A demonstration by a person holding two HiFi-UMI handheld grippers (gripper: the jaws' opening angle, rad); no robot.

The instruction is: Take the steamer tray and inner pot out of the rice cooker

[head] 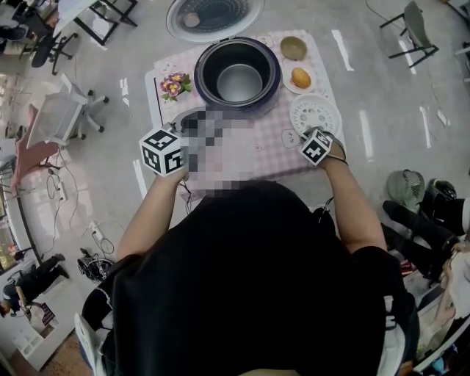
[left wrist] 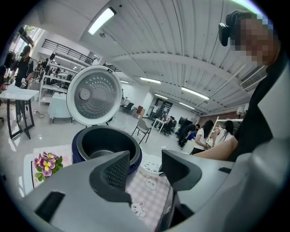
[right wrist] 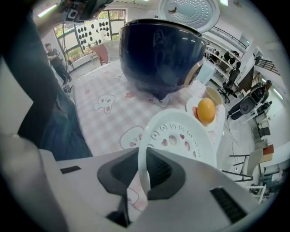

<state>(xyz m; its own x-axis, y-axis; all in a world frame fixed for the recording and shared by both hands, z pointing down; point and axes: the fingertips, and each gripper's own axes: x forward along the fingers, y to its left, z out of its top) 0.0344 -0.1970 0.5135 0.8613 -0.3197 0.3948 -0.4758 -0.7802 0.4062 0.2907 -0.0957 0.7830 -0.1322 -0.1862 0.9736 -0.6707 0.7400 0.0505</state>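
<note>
The dark blue rice cooker (head: 237, 73) stands open at the table's far middle, its metal inner pot (head: 239, 81) inside. The cooker (left wrist: 106, 147) shows in the left gripper view and the cooker (right wrist: 159, 54) in the right gripper view. The white perforated steamer tray (head: 314, 114) is low over the table right of the cooker. My right gripper (head: 312, 139) is shut on the near rim of the tray (right wrist: 181, 140), pointing steeply down. My left gripper (left wrist: 145, 174) is open and empty, near the table's front left, aimed at the cooker.
A pink checked cloth (head: 275, 150) covers the table. A flower decoration (head: 175, 85) sits left of the cooker. A bowl (head: 293, 48) and a saucer with an orange fruit (head: 300, 77) stand at the far right. The open lid (head: 213, 16) lies behind.
</note>
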